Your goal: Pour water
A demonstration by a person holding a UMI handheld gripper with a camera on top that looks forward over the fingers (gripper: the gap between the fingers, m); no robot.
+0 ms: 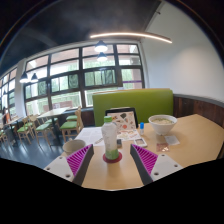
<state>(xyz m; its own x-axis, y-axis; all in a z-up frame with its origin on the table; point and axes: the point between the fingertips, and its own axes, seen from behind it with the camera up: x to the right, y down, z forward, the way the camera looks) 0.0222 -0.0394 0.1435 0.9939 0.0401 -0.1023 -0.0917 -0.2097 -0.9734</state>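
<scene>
A tall white bottle with a green band at its base stands upright on a round red coaster on a light wooden table. My gripper is open. The bottle stands between the two magenta finger pads with a gap at each side. A white cup stands on the table just left of the left finger. A wide white bowl-like vessel stands beyond the right finger.
A standing printed card is behind the bottle. Papers lie on the table near it. A green sofa back is beyond the table, with large windows behind and more tables and chairs to the left.
</scene>
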